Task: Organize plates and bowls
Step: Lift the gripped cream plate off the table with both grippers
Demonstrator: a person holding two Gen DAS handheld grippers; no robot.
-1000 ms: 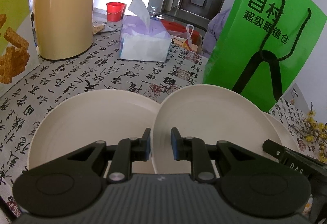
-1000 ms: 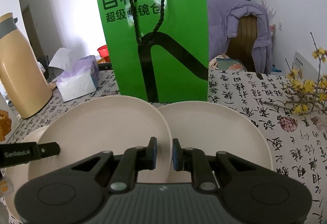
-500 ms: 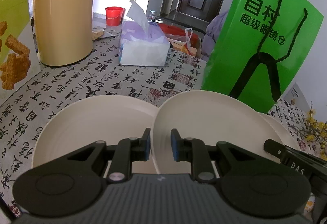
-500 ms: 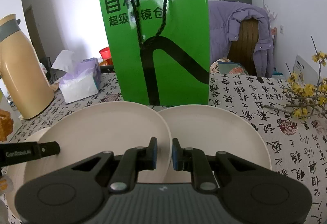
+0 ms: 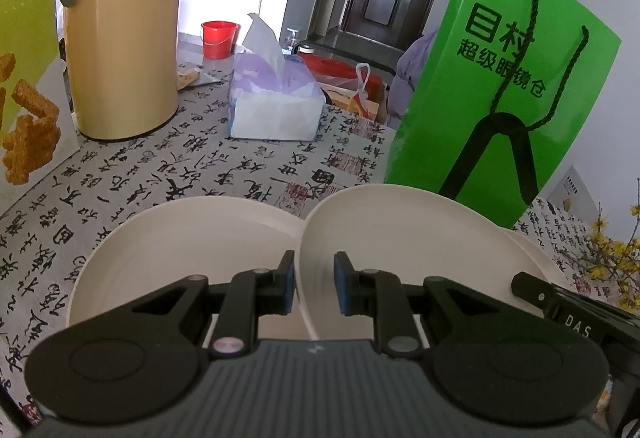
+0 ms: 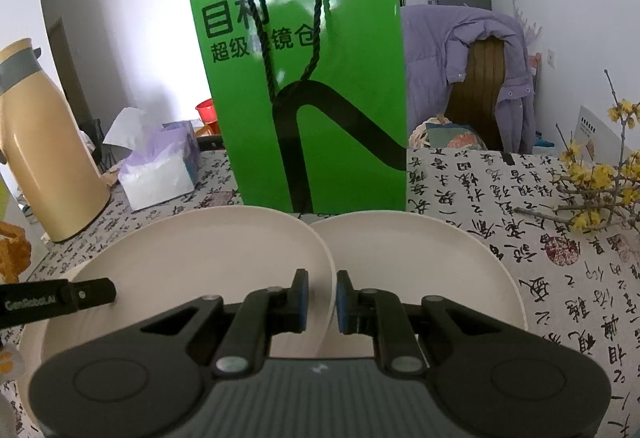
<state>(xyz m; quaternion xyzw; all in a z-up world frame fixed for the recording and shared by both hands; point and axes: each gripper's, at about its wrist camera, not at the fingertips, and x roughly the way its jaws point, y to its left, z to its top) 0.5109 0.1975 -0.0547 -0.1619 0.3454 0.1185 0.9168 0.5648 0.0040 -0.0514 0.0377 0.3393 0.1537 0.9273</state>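
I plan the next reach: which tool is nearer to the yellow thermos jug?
Left. The yellow thermos jug stands ahead-left of the left tool, large in its view; from the right tool it is farther left, beyond the left tool.

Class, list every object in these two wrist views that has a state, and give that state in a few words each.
Left gripper: jaws straddling the middle plate's rim, gap visible.
Right gripper: same, at that plate's other edge.
Middle plate: tilted, overlapping both neighbours.
Left plate: flat on the tablecloth.
Right plate: flat, partly covered.
Green paper bag: upright.
Tissue box: open, tissue sticking up.
Thermos jug: upright.
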